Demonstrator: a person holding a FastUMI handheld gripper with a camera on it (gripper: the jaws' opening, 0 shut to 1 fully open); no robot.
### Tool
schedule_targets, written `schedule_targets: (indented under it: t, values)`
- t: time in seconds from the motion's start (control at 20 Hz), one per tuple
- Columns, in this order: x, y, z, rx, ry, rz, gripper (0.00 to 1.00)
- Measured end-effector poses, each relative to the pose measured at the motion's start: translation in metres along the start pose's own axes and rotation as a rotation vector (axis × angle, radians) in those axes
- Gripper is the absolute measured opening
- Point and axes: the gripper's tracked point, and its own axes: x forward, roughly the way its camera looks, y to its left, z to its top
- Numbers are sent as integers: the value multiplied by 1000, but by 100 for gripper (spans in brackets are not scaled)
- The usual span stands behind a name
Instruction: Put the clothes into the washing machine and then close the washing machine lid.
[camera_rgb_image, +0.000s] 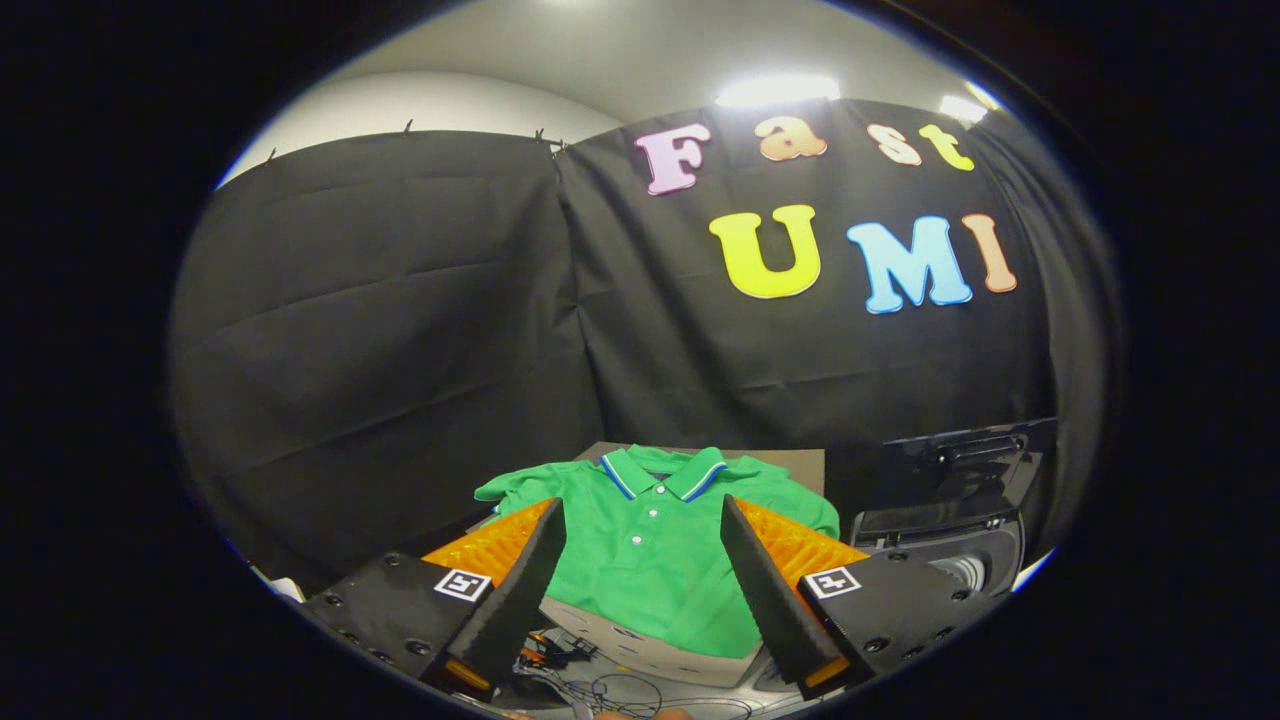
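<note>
Two fingers of the gripper (640, 520) are standing wide, empty, framing the green polo shirt (655, 560) lying lower centre on a cardboard box (640, 650). Grasping one layer risks dragging; the washing machine (950, 520) is waiting lower right, lid up.

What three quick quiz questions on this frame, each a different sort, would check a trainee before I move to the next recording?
1. True or false: the tool is shut on the green polo shirt.
2. Multiple choice: the washing machine lid is (A) raised, (B) shut flat, (C) lying on the shirt.
3. Fill in: the shirt lies spread on a ____, not in the washing machine.

Key
1. False. The fingers stand apart, with the shirt ahead of them and seen between them.
2. A. It stands up behind the machine, beside the shirt.
3. Cardboard box.
</note>
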Motion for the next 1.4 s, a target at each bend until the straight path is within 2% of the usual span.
schedule_targets:
  t: [0.3,0.45,0.7,1.1,1.3,1.4]
  values:
    - [72,-4,-14,-92,97,-97,98]
    - [99,10,-33,-113,156,-69,98]
    - [120,4,-40,-213,144,-149,98]
    - [147,-2,-75,-238,233,-182,100]
    - [149,-2,-80,-212,232,-157,100]
    - [153,1,-82,-182,222,-117,100]
